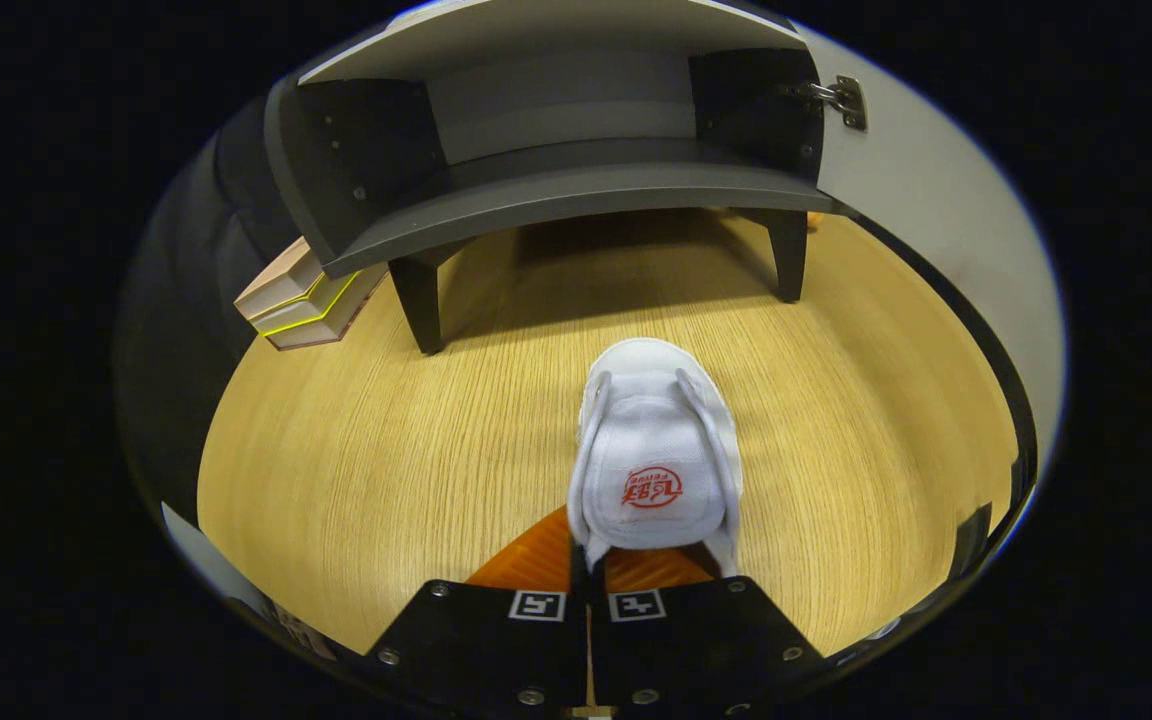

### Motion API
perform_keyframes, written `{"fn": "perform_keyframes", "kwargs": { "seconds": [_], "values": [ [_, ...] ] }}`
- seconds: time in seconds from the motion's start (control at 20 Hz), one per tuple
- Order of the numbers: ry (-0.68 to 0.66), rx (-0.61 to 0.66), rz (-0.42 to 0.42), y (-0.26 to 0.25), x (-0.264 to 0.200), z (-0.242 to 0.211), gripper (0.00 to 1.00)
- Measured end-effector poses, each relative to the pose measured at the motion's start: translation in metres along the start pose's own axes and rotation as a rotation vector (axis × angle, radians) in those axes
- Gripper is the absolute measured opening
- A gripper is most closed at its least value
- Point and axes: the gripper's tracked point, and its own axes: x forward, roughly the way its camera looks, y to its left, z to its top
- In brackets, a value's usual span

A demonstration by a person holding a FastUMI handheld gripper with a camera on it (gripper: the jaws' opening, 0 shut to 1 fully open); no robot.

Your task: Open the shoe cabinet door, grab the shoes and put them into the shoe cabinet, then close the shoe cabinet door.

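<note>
Gripper [588, 575] at lower centre: jaws nearly together, pinching the rear of a white canvas shoe [654, 455], which extends ahead of them over the wooden floor [356, 440]. Open dark grey shoe cabinet [556, 150] stands beyond, at upper centre.

White shoe [654, 455] with red logo; dark grey cabinet [546, 150]; wood-grain floor [386, 440]

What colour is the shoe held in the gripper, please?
The shoe is white with a red mark, seen in the gripper view; the gripper is shut on it.
</note>
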Motion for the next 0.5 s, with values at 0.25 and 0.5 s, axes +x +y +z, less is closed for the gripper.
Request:
{"fn": "perform_keyframes", "kwargs": {
  "seconds": [0.25, 0.5],
  "values": [
    [-0.051, -0.064, 0.009, 0.008, -0.020, 0.010, 0.00],
    [-0.101, -0.110, 0.009, 0.024, -0.065, 0.028, 0.00]
  ]
}}
